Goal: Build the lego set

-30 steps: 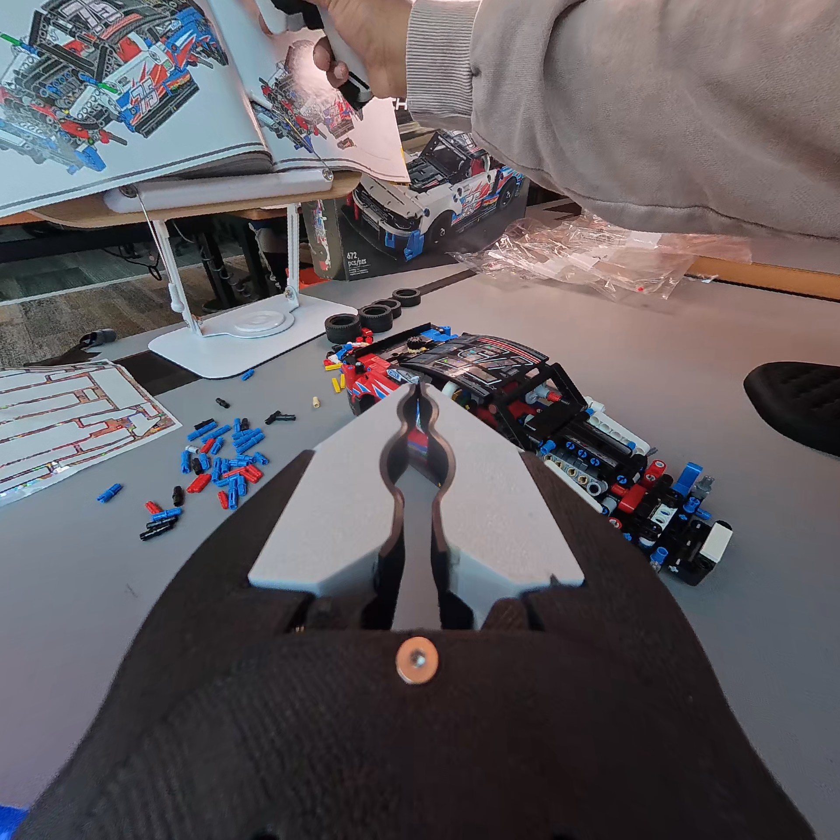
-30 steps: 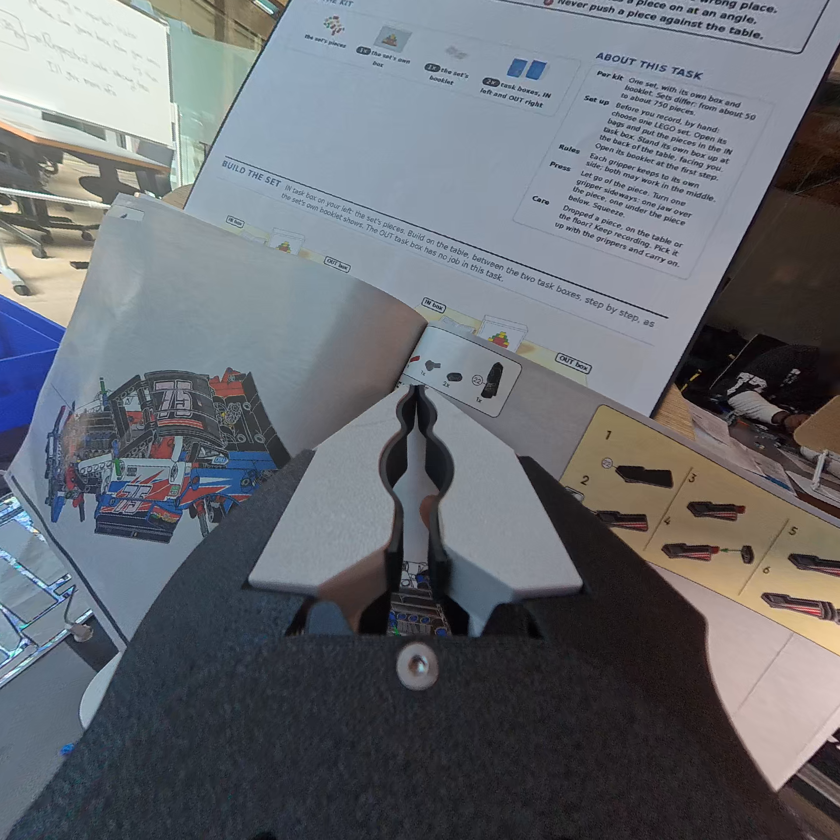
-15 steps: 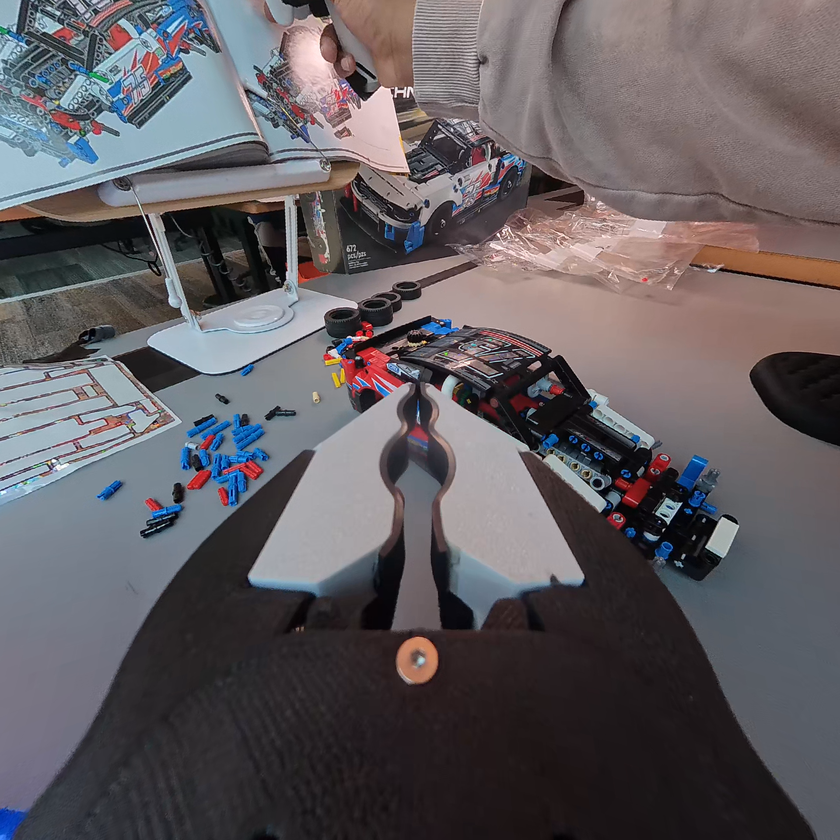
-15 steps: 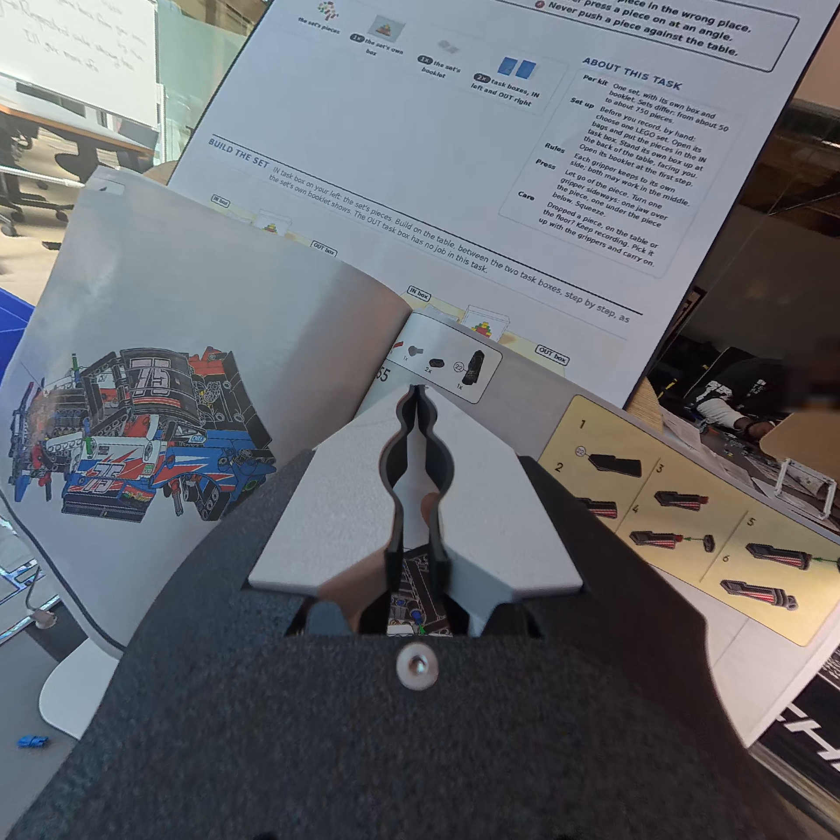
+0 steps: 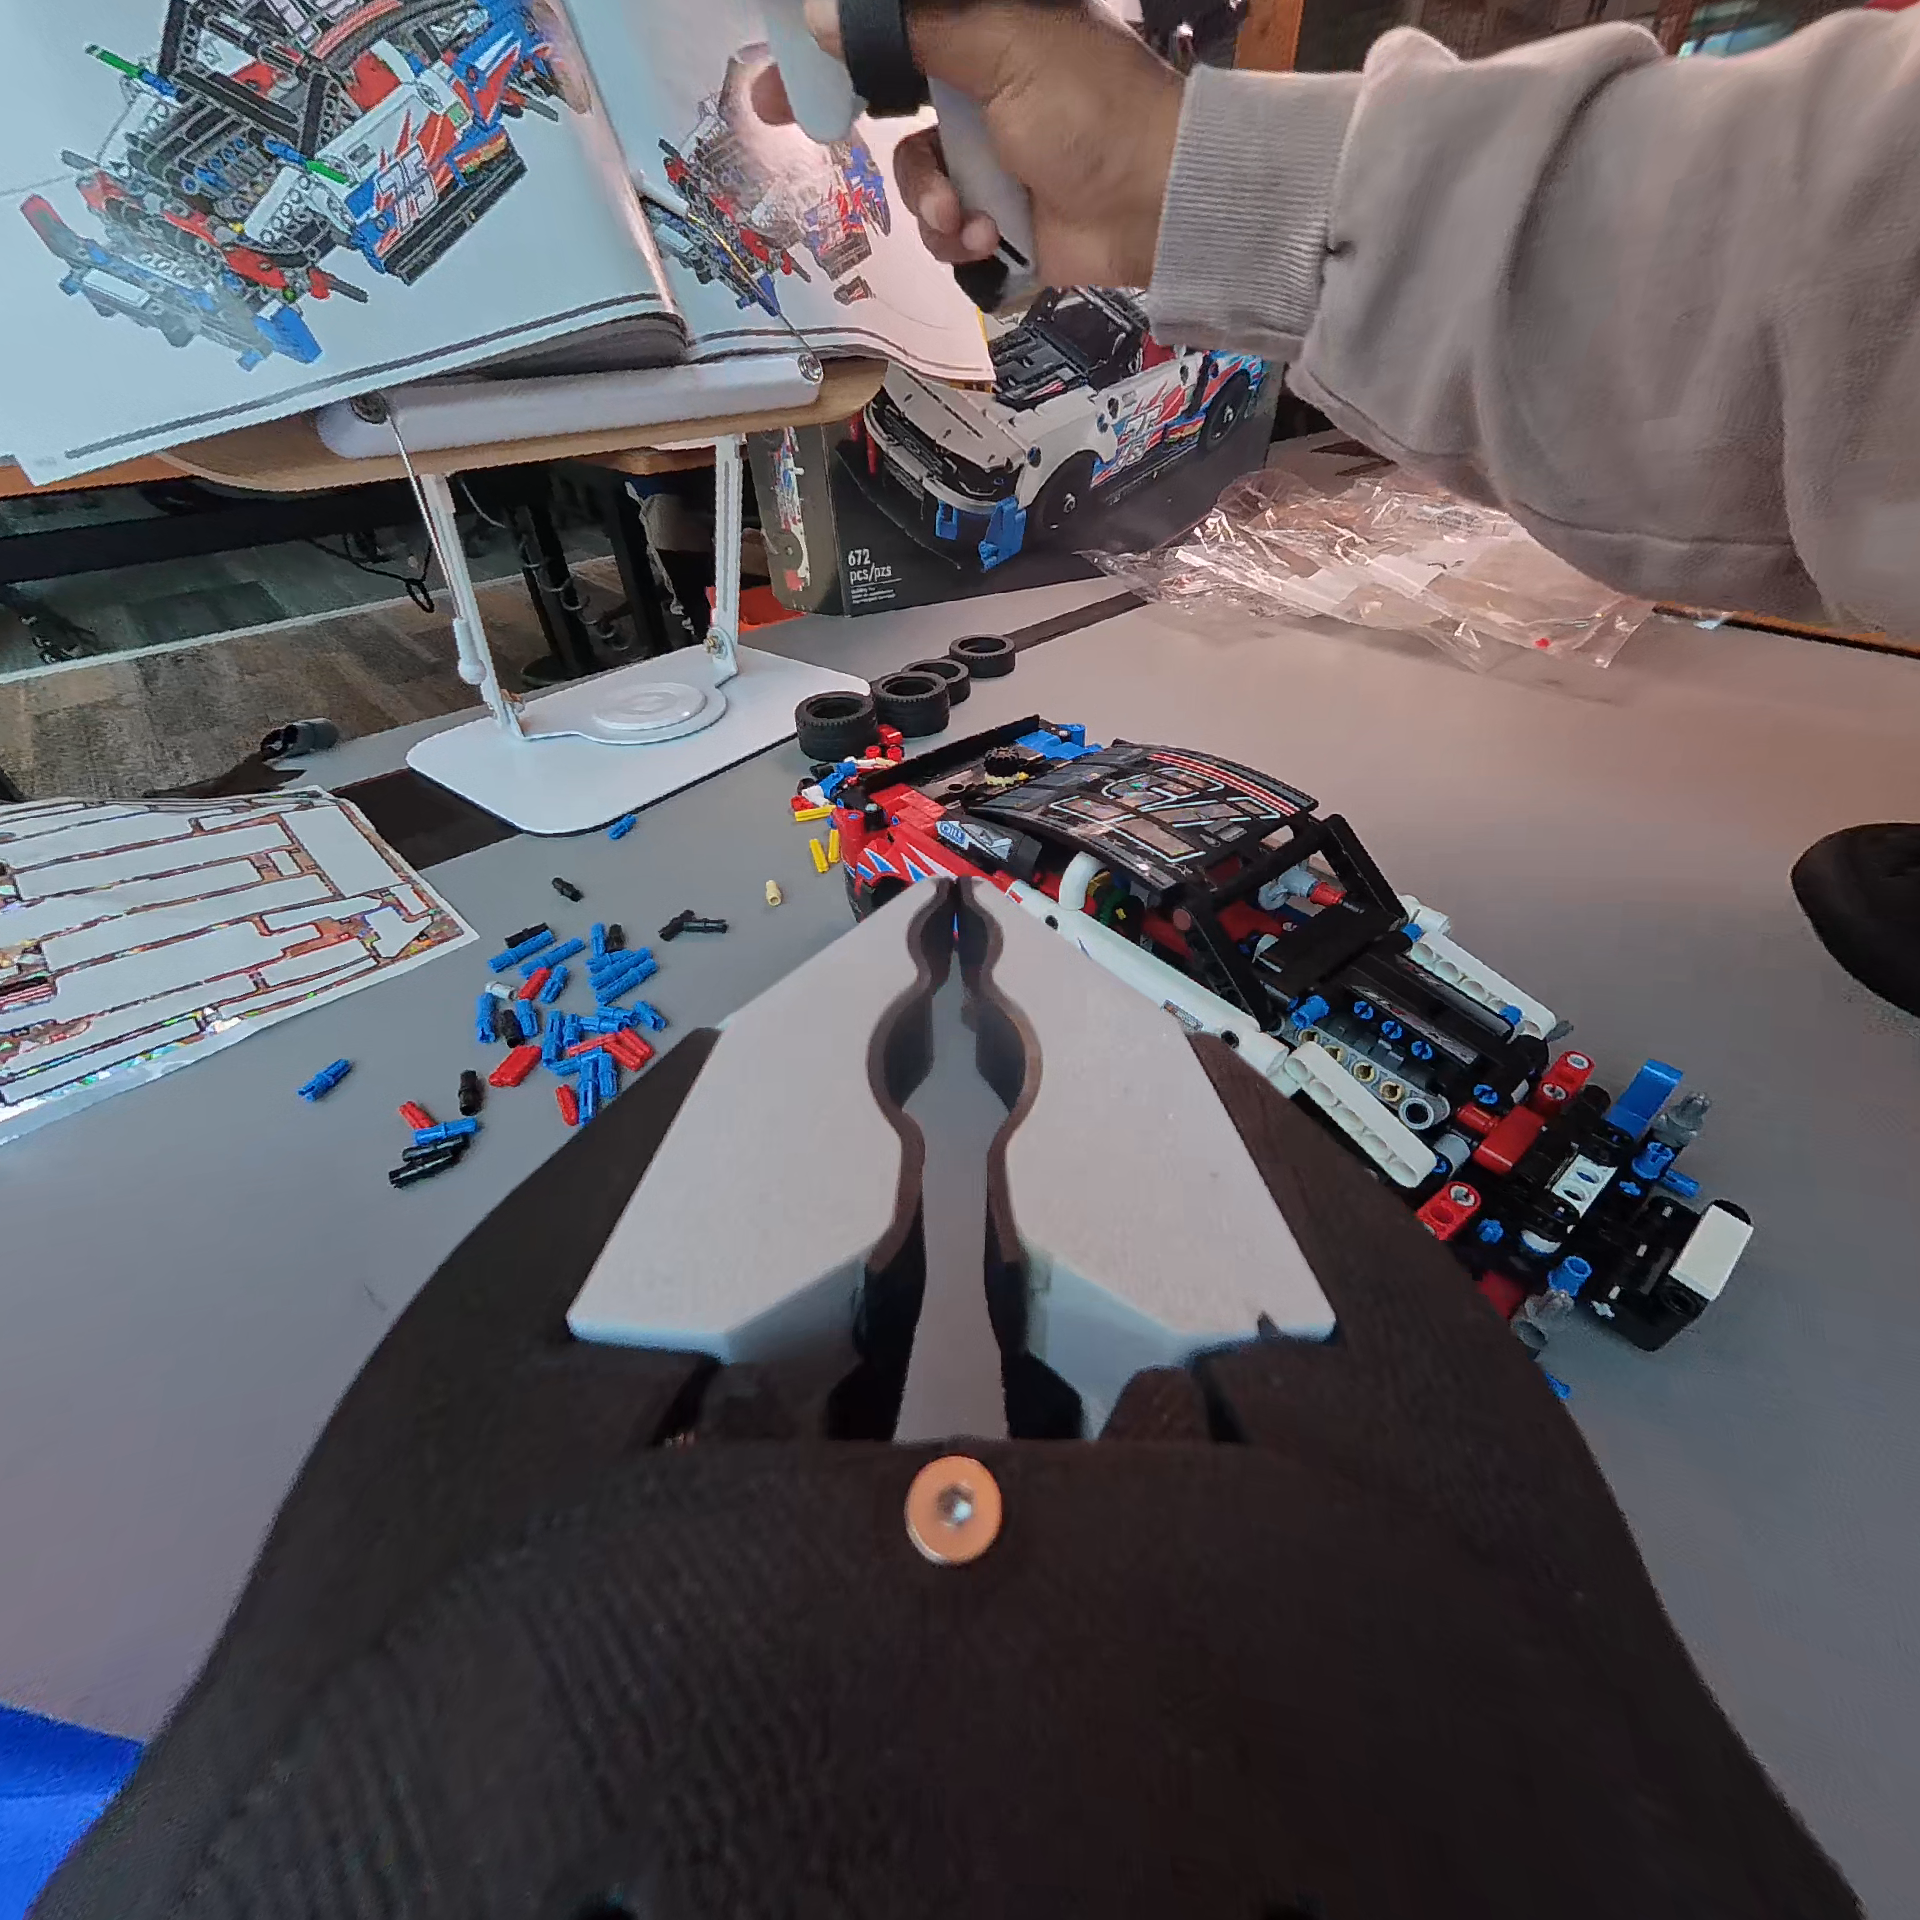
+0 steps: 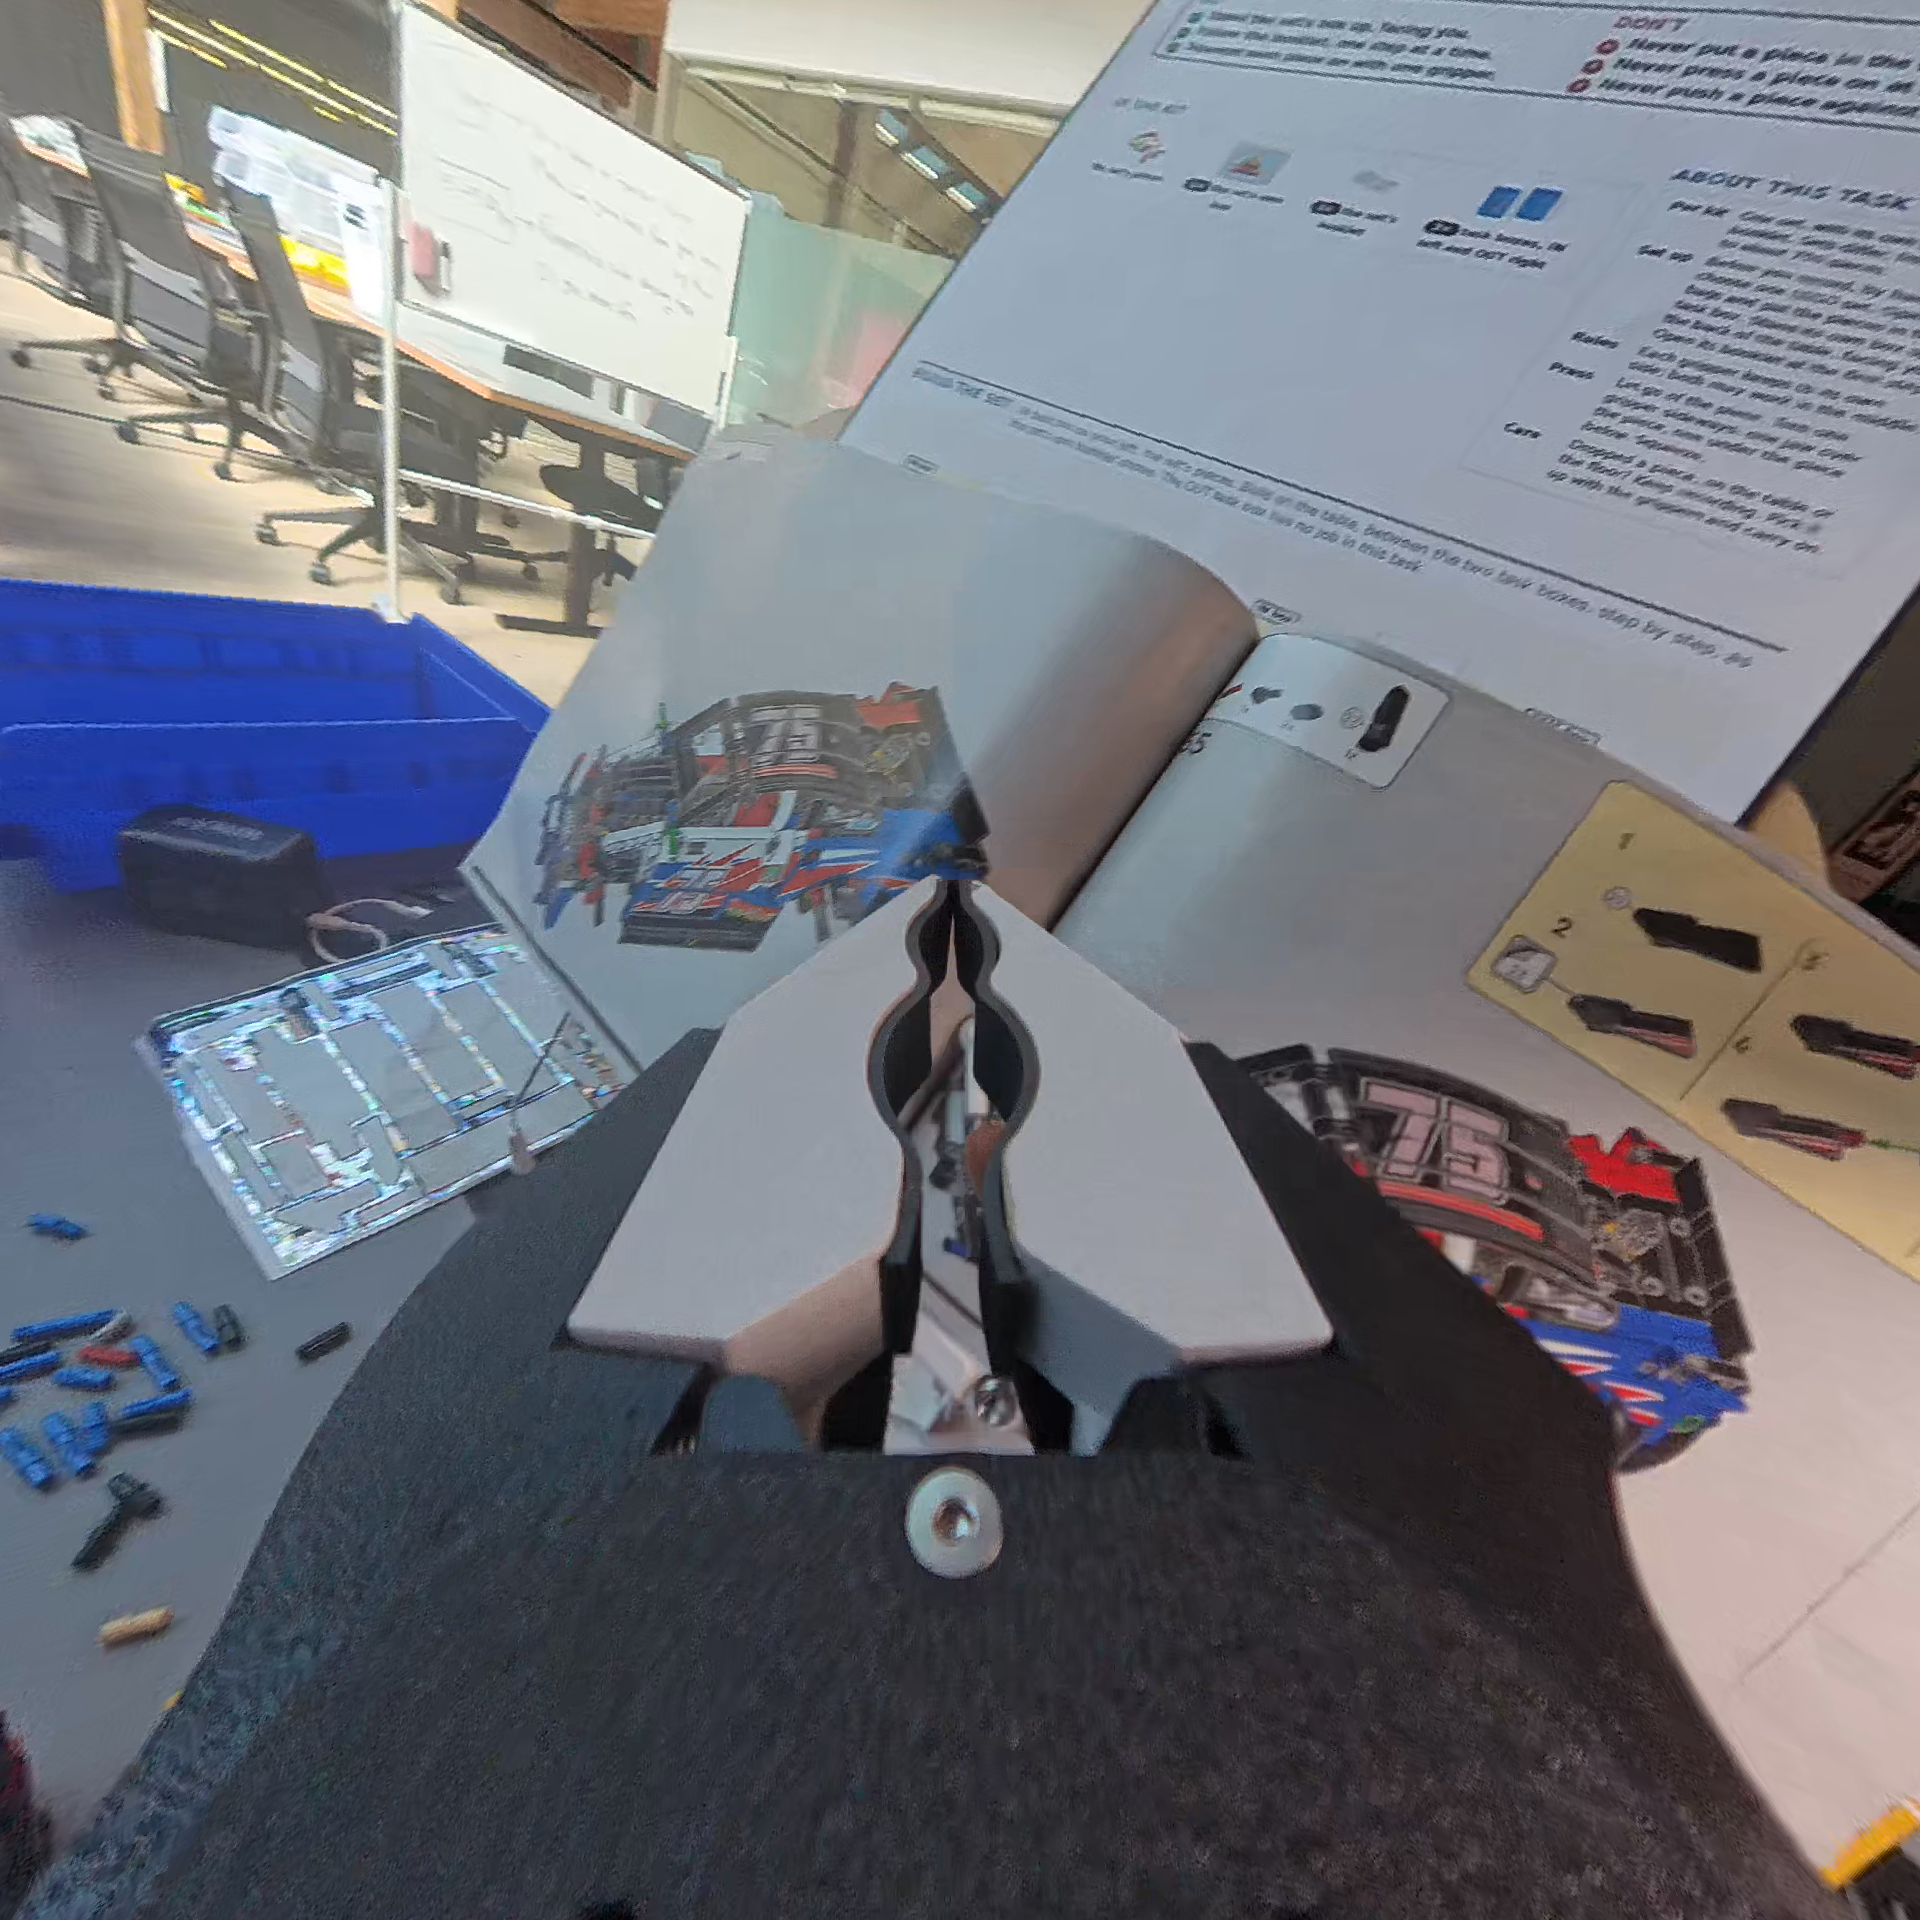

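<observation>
Grey tabletop [image 5: 1558,748], left wrist view: left gripper [image 5: 954,914] hovers pressed together and empty over the part-built car [image 5: 1226,935], loose pins [image 5: 571,1023] just left, open table to the right. Right wrist view: right gripper [image 6: 951,914], tips closed, nothing visibly pinched, sits at the propped booklet [image 6: 831,727], likely handling a page; bin [image 6: 239,717] lies well apart.

Each gripper has a broad black textured body that fans out toward the camera, with one round silver screw set in the middle. The left gripper [image 5: 954,902] and right gripper [image 6: 950,902] both carry two pale grey wedge-shaped fingers [image 5: 769,1153] lined with wavy black pads. The person wears a grey sleeve [image 5: 1538,301] with a ribbed cuff.
</observation>
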`<state>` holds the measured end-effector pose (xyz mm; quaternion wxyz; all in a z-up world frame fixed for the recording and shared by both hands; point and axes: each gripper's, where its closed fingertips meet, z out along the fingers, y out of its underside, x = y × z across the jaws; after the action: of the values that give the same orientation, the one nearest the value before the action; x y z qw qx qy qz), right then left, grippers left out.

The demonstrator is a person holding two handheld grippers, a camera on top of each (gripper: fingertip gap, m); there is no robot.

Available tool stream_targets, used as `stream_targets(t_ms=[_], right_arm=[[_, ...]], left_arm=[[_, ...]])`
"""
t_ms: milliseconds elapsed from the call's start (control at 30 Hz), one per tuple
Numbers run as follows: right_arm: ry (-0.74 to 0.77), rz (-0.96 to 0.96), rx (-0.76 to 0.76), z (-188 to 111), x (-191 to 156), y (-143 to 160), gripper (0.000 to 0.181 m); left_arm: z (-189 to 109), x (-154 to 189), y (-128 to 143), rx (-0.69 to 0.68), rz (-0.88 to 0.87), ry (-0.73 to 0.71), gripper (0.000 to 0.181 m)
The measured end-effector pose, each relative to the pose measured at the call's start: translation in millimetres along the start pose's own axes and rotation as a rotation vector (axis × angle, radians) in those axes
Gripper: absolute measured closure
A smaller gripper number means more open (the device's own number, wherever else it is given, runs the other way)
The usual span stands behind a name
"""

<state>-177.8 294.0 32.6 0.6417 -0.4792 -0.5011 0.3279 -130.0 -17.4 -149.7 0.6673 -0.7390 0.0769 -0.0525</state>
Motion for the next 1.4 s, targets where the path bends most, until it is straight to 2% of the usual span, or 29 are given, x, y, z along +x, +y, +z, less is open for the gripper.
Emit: stream_targets(t_ms=[33, 133, 267, 500, 633, 733, 800, 867, 1000, 1100, 1167, 1300, 1400], right_arm=[[-0.051, 0.011, 0.003, -9.1, -15.2, 4.9, 0.181], [-0.189, 0.024, -0.038, -35.6, -60.1, 28.1, 0.181], [-0.300, 0.122, -0.019, -82.0, -109.7, 47.3, 0.179], [-0.251, 0.301, -0.004, -177.1, -153.4, 76.6, 0.173], [-0.194, 0.491, -0.050, -226.8, -167.9, 92.3, 0.168], [-0.110, 0.546, -0.030, -254.8, -168.5, 102.1, 0.167], [-0.060, 0.509, -0.015, -262.9, -163.9, 108.4, 0.167], [-0.063, 0.465, -0.014, -264.0, -159.1, 102.2, 0.163], [-0.053, 0.399, 0.023, -266.4, -153.1, 91.2, 0.163], [-0.065, 0.385, 0.030, -271.0, -158.2, 90.7, 0.164], [-0.071, 0.375, 0.032, -271.9, -159.7, 89.7, 0.164], [-0.088, 0.367, 0.046, -272.5, -162.7, 85.1, 0.166], [-0.084, 0.331, 0.034, -272.7, -164.2, 87.5, 0.169]], left_arm=[[0.1, -1.2, 0.4, -0.001, -0.010, -0.003, 0.181], [1.9, -1.4, 3.2, -0.010, -0.042, 0.003, 0.181], [2.7, -0.8, 5.4, -0.018, -0.030, -0.001, 0.181], [4.6, -9.0, 12.5, -0.032, -0.059, -0.023, 0.181], [6.8, -10.3, 15.7, -0.044, -0.041, -0.033, 0.181], [7.2, -13.5, 17.5, -0.051, -0.030, -0.049, 0.181], [6.9, -17.4, 17.5, -0.054, -0.026, -0.062, 0.181], [5.2, -22.9, 14.4, -0.054, -0.023, -0.078, 0.180], [-8.2, -47.3, -12.0, -0.058, 0.045, -0.144, 0.173], [-16.4, -75.6, -25.2, -0.157, 0.088, -0.179, 0.168], [-13.9, -93.8, -20.5, -0.305, 0.114, -0.160, 0.164], [8.2, -128.3, 12.1, -0.674, 0.225, -0.037, 0.164], [27.9, -154.3, 45.7, -0.892, 0.221, 0.020, 0.168]])
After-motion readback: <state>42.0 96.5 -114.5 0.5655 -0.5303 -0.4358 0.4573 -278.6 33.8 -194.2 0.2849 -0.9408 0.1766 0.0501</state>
